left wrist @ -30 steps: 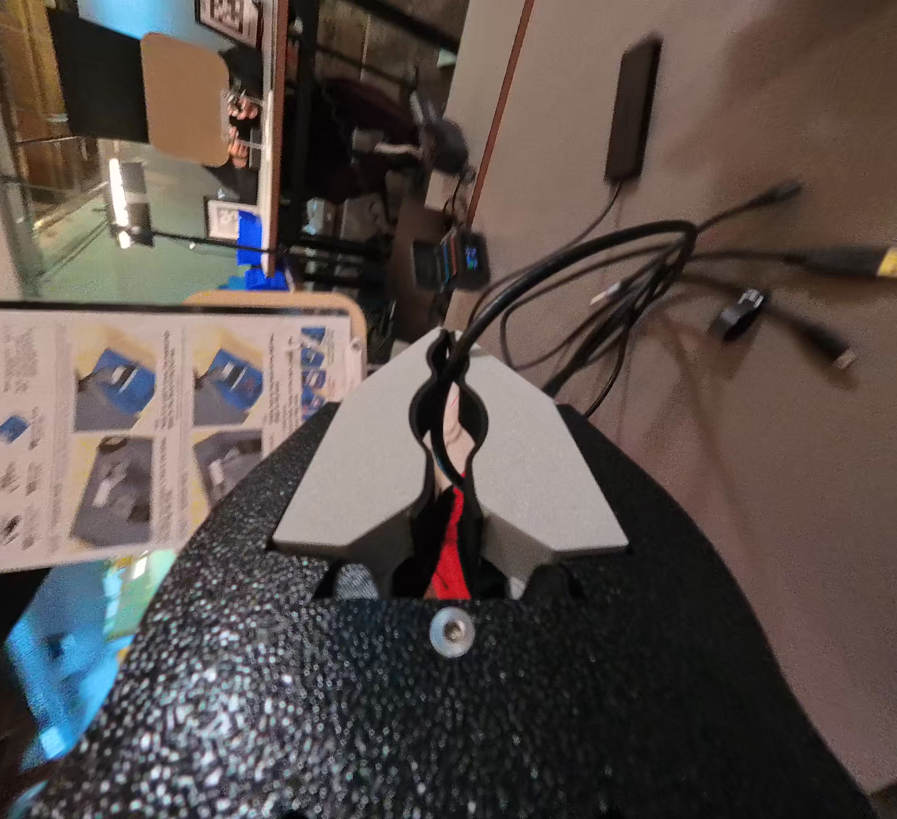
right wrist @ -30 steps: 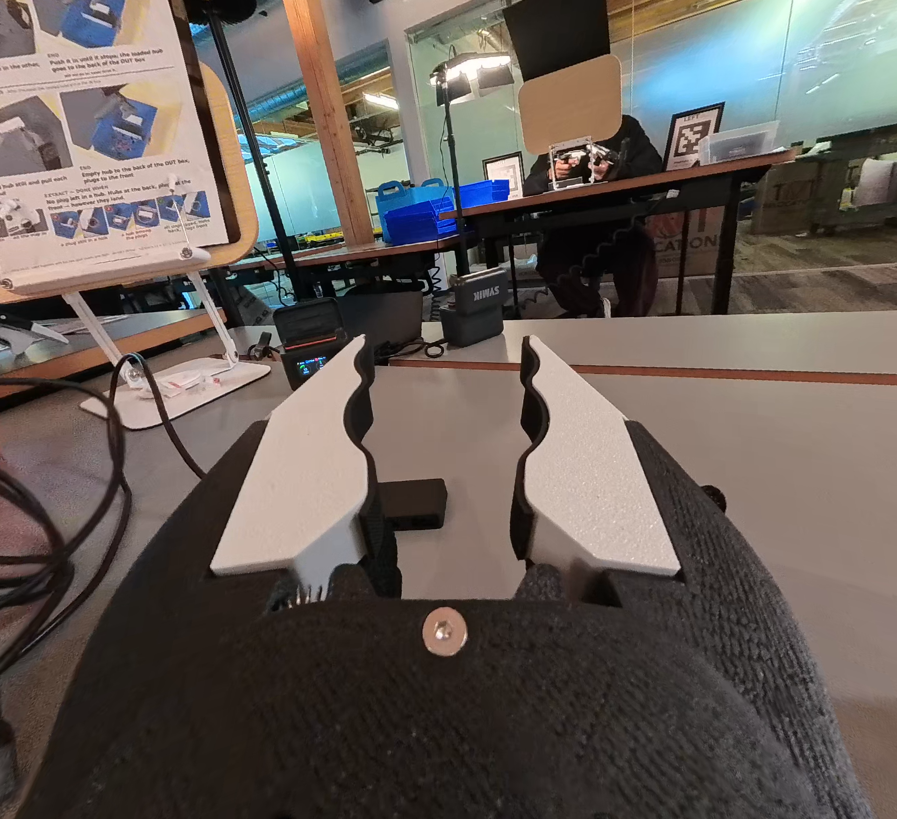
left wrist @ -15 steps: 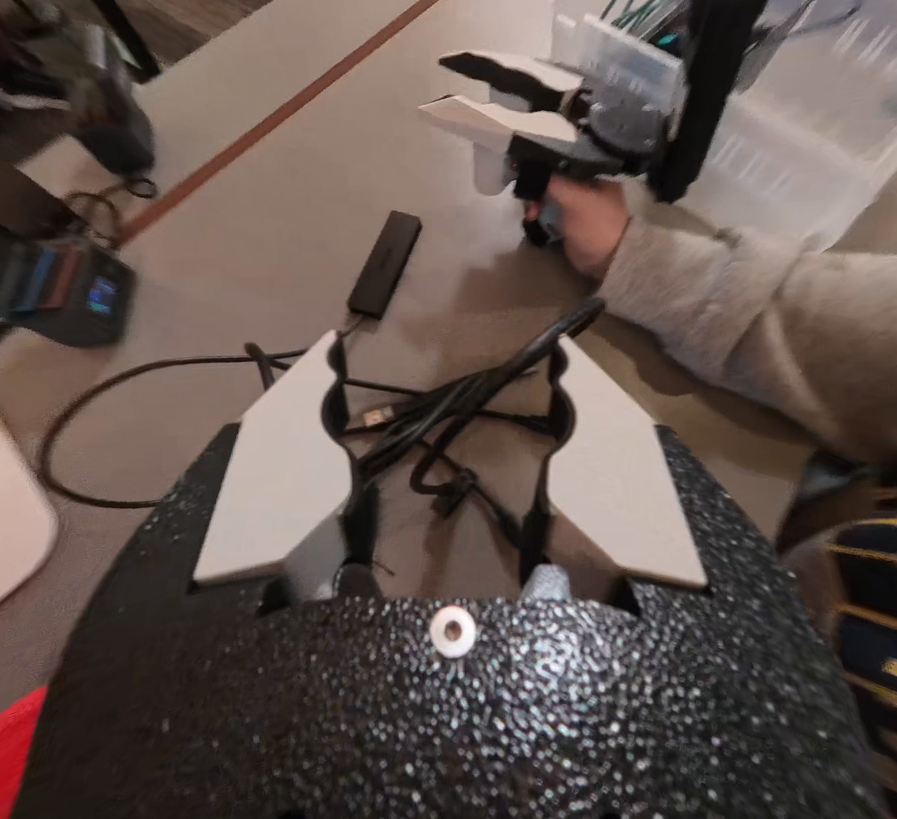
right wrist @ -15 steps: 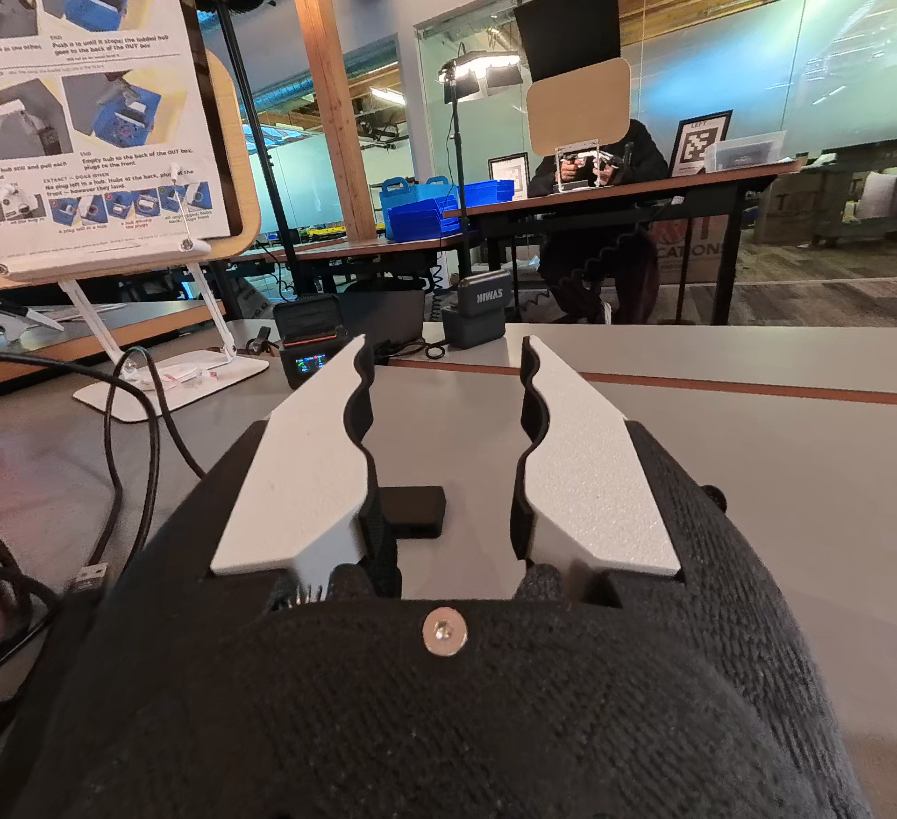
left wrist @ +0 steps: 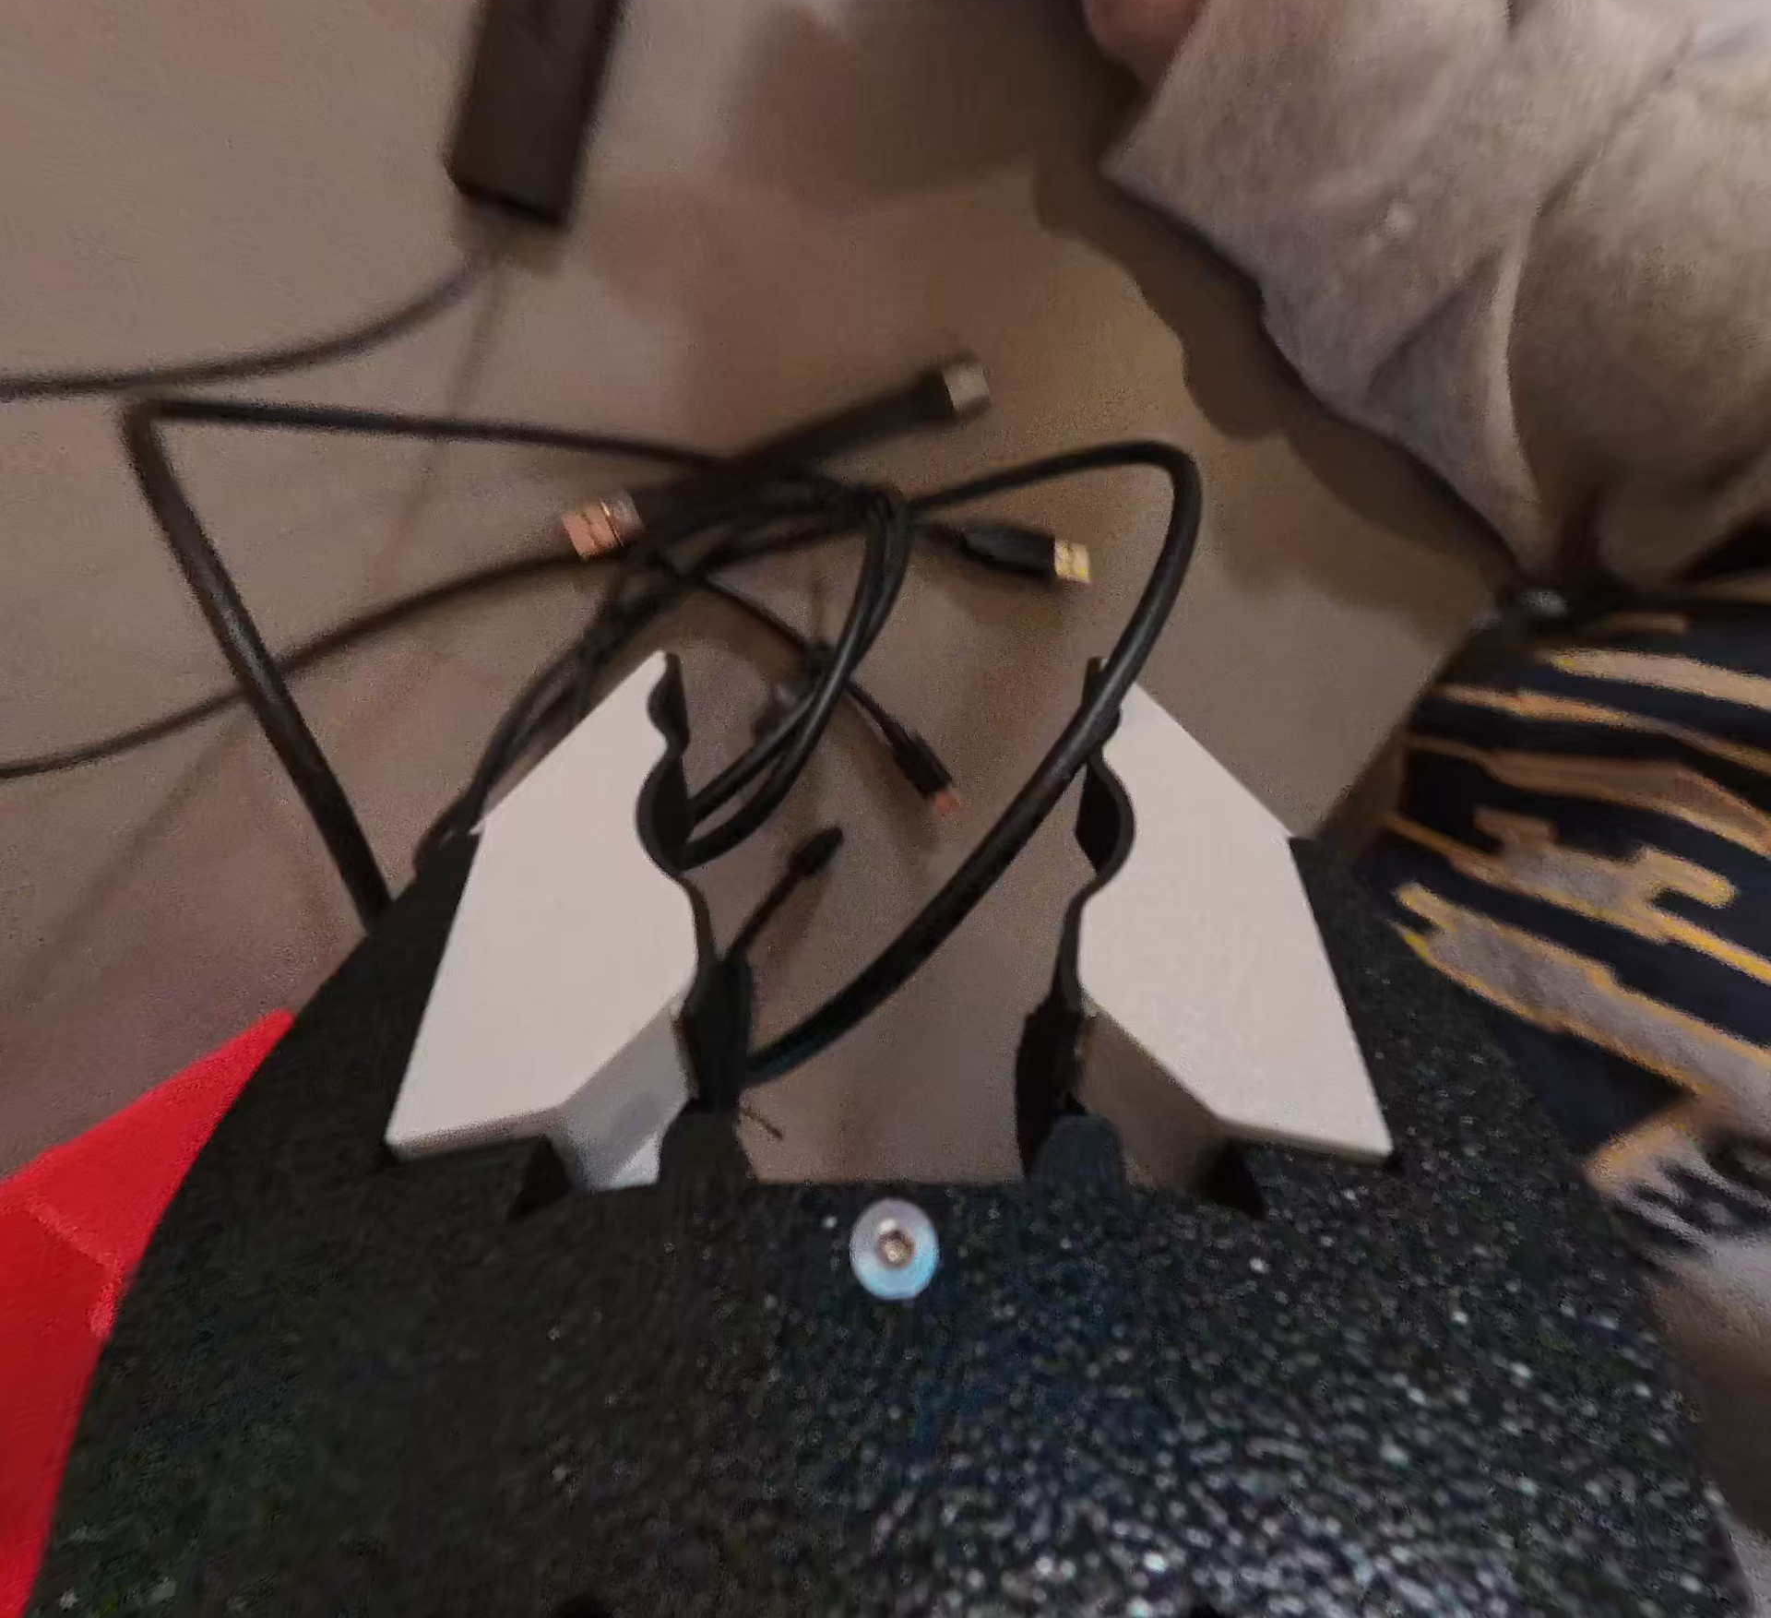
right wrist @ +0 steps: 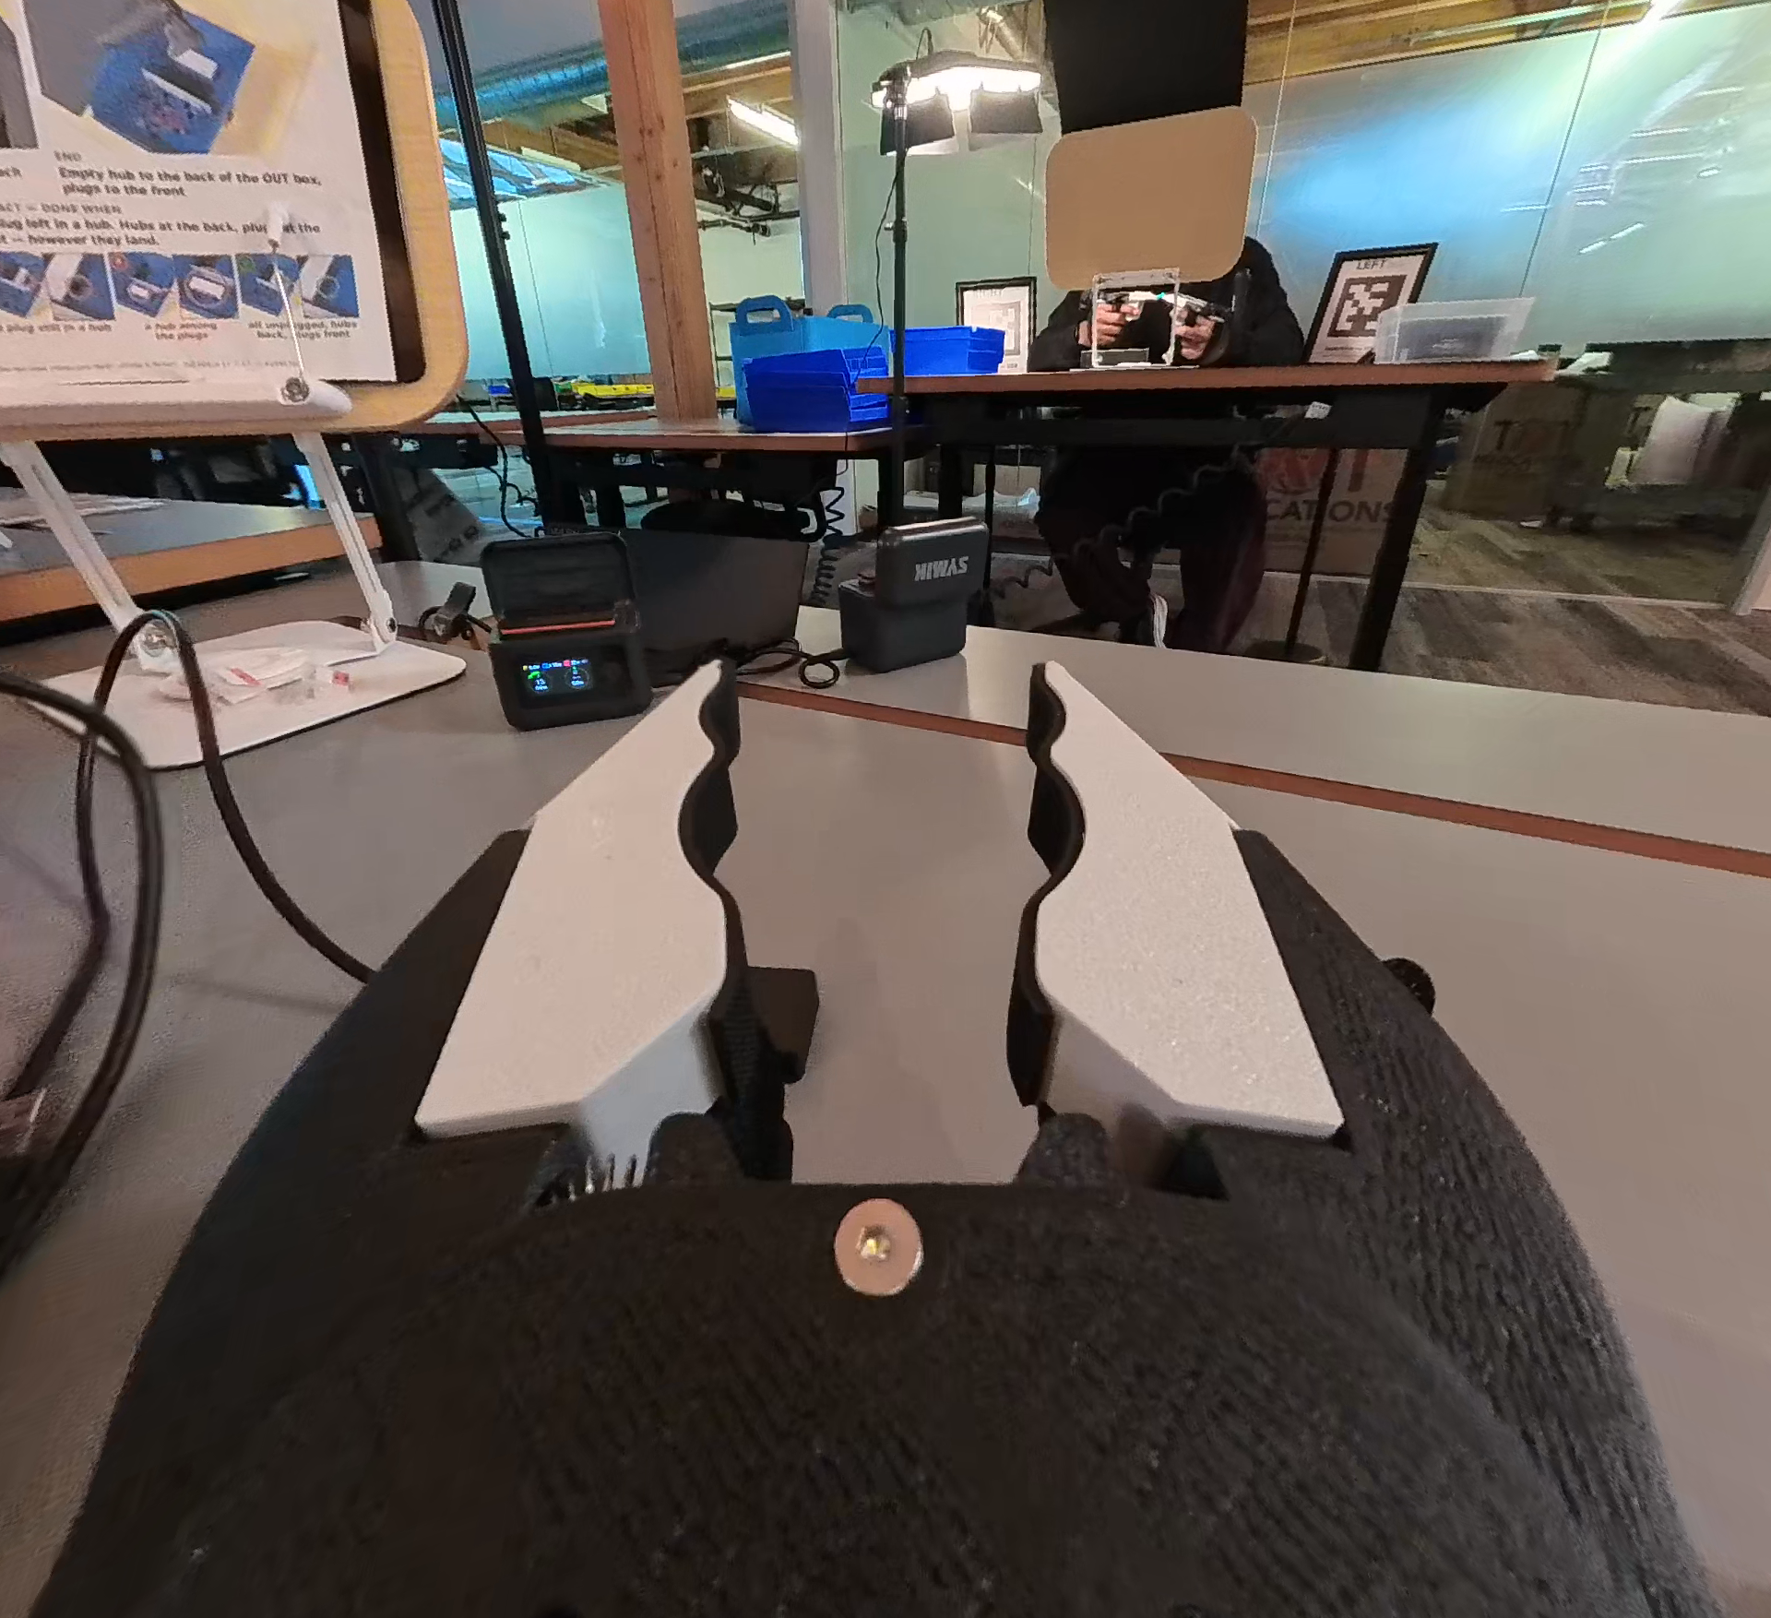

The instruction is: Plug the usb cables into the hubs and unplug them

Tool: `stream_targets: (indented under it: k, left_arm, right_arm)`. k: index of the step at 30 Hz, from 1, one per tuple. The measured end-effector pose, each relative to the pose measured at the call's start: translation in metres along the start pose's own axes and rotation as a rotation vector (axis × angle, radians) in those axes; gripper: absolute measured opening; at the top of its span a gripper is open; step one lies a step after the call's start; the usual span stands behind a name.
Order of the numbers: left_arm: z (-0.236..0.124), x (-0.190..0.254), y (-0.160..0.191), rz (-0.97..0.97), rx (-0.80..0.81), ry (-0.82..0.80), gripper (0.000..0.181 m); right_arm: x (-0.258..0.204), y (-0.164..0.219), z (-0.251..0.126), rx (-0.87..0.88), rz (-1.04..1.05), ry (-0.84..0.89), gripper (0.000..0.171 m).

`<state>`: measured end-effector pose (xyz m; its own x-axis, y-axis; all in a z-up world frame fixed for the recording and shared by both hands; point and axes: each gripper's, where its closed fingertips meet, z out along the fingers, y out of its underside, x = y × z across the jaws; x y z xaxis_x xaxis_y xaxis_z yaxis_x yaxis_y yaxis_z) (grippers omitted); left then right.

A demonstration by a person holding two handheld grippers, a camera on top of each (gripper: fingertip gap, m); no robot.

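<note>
Left gripper [left wrist: 882, 681] spread wide, empty, low over tangle of thin black USB cables [left wrist: 862, 575] on grey desk [left wrist: 240, 134]. Flat black rectangular hub [left wrist: 546, 29] beyond, apart from tangle. Right gripper [right wrist: 882, 690] wide, empty. Cables likely light, limp, snag-prone; best pinched at stiff gold-tipped plug [left wrist: 1045, 556], not the cord.

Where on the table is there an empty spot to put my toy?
Bare grey tabletop lies right of the flat black hub, up to the brown stripe. It is crowded on the left, where tangled black cables lie beside the white stand.
</note>
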<state>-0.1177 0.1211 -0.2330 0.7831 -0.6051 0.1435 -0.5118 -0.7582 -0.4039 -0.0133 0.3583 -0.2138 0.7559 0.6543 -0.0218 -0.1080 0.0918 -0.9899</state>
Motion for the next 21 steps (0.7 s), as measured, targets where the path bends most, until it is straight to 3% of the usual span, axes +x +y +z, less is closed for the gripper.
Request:
stream_targets:
  k: [4,7,12,14,17,21]
  left_arm:
    - [-0.022,0.000,0.033,0.057,-0.205,-0.155,0.088]
    - [-0.038,0.035,0.038,0.190,-0.199,-0.074,0.092]
    - [-0.085,0.021,-0.004,0.163,0.090,-0.174,0.094]
    - [-0.093,0.011,-0.044,0.132,0.316,-0.154,0.080]
    - [-0.065,-0.002,-0.091,0.195,0.523,-0.055,0.071]
    - [0.023,-0.042,-0.105,0.224,0.466,0.004,0.069]
  right_arm:
    - [0.000,0.001,0.001,-0.003,-0.004,-0.002,0.060]
    - [-0.003,0.002,0.002,-0.010,-0.014,-0.011,0.060]
    - [-0.008,0.002,0.002,-0.017,-0.050,-0.020,0.060]
    - [-0.008,0.001,0.002,-0.013,-0.053,-0.018,0.059]
    - [-0.007,0.000,0.001,-0.006,-0.046,-0.013,0.059]
    - [-0.005,0.000,0.000,-0.005,-0.042,-0.010,0.059]
